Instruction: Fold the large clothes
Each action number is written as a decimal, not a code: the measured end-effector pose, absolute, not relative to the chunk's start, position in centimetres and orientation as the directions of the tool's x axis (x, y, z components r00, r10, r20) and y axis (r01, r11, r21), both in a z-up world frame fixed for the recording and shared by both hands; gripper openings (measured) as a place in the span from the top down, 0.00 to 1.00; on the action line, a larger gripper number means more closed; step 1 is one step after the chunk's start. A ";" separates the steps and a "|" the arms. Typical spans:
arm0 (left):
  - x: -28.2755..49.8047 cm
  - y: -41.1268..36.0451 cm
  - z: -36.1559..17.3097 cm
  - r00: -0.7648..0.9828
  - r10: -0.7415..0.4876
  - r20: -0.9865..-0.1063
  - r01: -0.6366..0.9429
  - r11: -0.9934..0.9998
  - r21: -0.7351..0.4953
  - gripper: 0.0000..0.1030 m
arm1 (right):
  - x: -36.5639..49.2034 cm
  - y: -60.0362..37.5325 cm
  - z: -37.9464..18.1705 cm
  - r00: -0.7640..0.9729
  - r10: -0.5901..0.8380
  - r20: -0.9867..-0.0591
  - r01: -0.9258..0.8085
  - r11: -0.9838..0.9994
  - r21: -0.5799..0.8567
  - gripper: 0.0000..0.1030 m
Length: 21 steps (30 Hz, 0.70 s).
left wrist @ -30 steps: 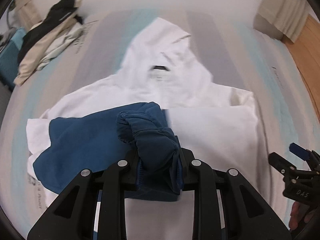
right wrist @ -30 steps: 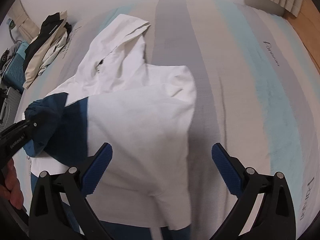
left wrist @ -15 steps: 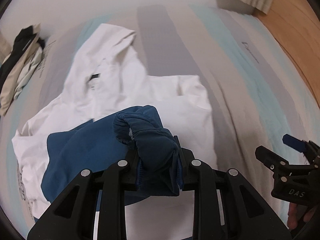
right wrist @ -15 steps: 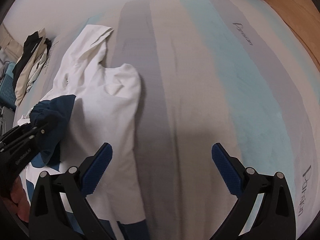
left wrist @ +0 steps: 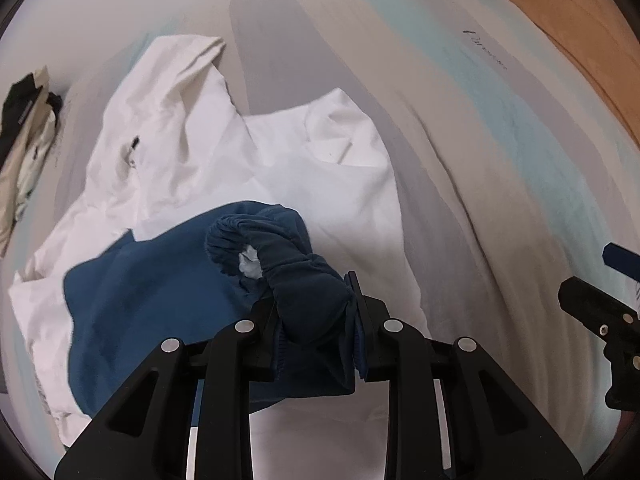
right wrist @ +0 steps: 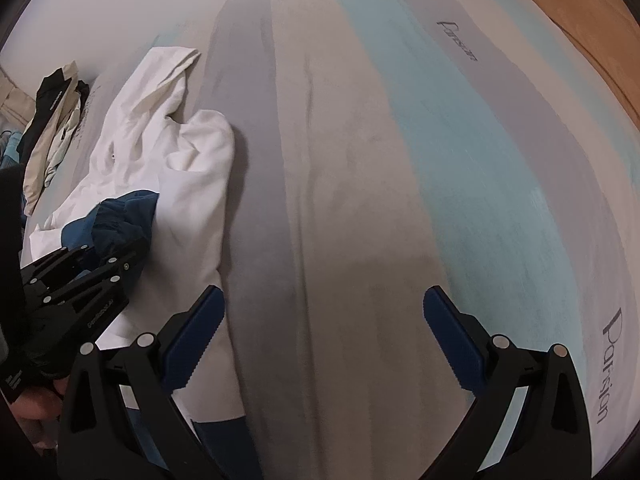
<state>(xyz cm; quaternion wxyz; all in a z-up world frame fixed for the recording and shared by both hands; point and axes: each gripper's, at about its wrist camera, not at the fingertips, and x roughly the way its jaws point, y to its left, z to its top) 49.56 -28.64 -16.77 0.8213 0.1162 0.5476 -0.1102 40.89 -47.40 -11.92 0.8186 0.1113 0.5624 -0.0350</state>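
Gripping a bunched blue cuff [left wrist: 308, 300], the left gripper [left wrist: 316, 320] carries the sleeve across a white hoodie [left wrist: 224, 152] spread on a striped bed [right wrist: 360, 160], apparently to fold it inward over the body. The right gripper [right wrist: 324, 336] hangs beside it over bare sheet, jaws wide and empty. More clothes [right wrist: 52, 120] lie piled far left. No containers are visible.

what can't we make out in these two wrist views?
- Left wrist view: the blue cuff is pinched in the left tongs; its lower part hides behind their frame.
- Both views: the hoodie hem is hidden by tongs or the bottom edge.
- Right tongs: open, empty.
- Clothes pile: cut off at left, too small.
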 end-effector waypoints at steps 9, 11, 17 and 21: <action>49.2 -29.2 -17.3 0.300 -0.327 -0.896 0.355 0.910 -0.214 0.31 | 38.3 -50.0 -12.6 0.350 0.067 -0.934 0.242 0.957 0.159 0.07; 48.8 -29.7 -16.9 0.295 -0.380 -0.877 0.385 0.887 -0.255 0.22 | 37.7 -50.6 -12.7 0.349 0.065 -0.935 0.246 0.956 0.159 0.07; 48.1 -29.0 -14.8 0.332 -0.408 -0.851 0.403 0.877 -0.263 0.06 | 37.2 -51.2 -12.6 0.358 0.074 -0.931 0.253 0.952 0.173 0.07; 47.8 -26.4 -12.9 0.369 -0.352 -0.860 0.385 0.900 -0.203 0.06 | 37.8 -50.1 -11.0 0.395 0.116 -0.911 0.215 0.953 0.215 0.07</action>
